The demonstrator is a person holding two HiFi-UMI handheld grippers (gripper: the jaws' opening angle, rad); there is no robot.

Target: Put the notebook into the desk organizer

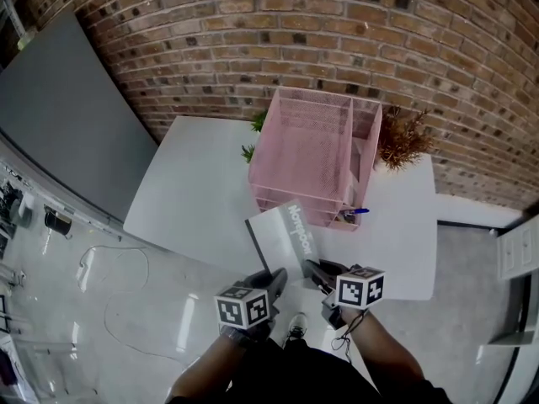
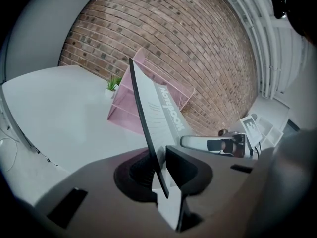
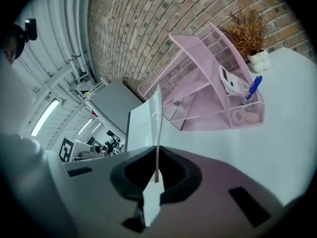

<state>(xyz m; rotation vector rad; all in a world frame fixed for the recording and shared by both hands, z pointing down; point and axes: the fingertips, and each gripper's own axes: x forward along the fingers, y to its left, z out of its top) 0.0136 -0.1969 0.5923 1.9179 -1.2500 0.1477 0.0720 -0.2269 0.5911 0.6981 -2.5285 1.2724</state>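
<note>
Below the rough brick wall (image 1: 337, 23), on the smooth white table (image 1: 194, 192), stands the pink wire-mesh desk organizer (image 1: 307, 154), and just before it I hold the flat grey notebook (image 1: 286, 238), my left gripper (image 1: 275, 280) and right gripper (image 1: 315, 270) both clamped on its near edge.

A dried plant (image 1: 402, 140) stands on the white table (image 1: 194, 192), brick wall (image 1: 337, 23) behind.

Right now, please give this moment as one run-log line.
left tongs: shut on notebook | right tongs: shut on notebook | desk organizer: on table, notebook not yet inside
</note>
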